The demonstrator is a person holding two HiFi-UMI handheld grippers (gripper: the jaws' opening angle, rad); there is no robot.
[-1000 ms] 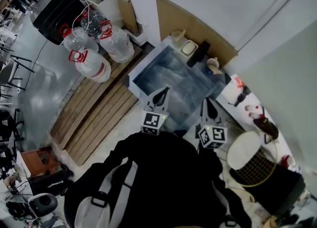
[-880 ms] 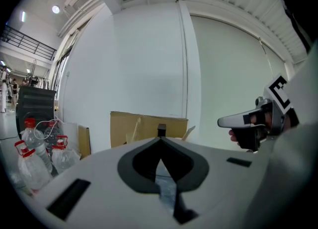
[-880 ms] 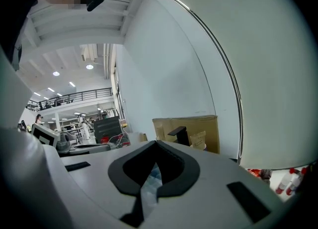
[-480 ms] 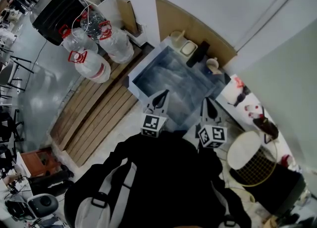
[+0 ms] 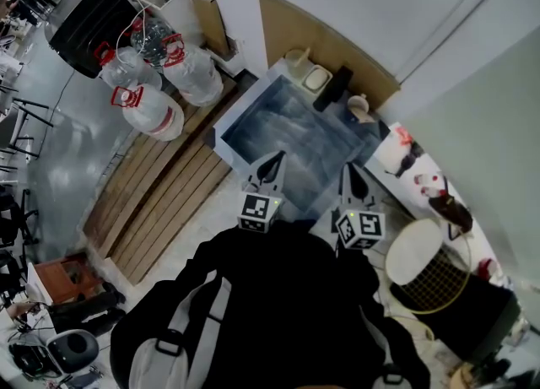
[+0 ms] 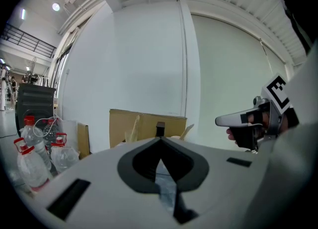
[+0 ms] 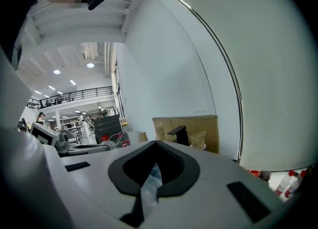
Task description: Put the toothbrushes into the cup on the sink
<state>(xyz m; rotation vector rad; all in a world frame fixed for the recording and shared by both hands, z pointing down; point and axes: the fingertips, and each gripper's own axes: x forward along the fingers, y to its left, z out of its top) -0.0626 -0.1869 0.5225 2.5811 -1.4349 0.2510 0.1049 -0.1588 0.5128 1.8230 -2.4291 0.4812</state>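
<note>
The sink (image 5: 253,123) is a blue-grey basin set against the wall, with a black tap (image 5: 332,89) at its back rim. A pale cup (image 5: 362,109) stands at the sink's back right corner, and the right gripper view shows the cup (image 7: 199,140) beside the tap (image 7: 179,133). Small red and dark items (image 5: 407,155) lie on the white counter to the right; I cannot tell whether they are toothbrushes. My left gripper (image 5: 276,159) and right gripper (image 5: 347,170) hover side by side over the sink's near edge. Both are shut and hold nothing.
A pale jug (image 5: 297,62) and a soap dish (image 5: 316,80) stand at the sink's back. Big water bottles (image 5: 160,83) and a black cabinet (image 5: 84,12) are at the left over wooden floor slats (image 5: 160,193). A wire bin (image 5: 430,282) stands at the right.
The head view has shifted slightly, so the sink sits a little higher and to the left. Both grippers stay shut in nearly the same place.
</note>
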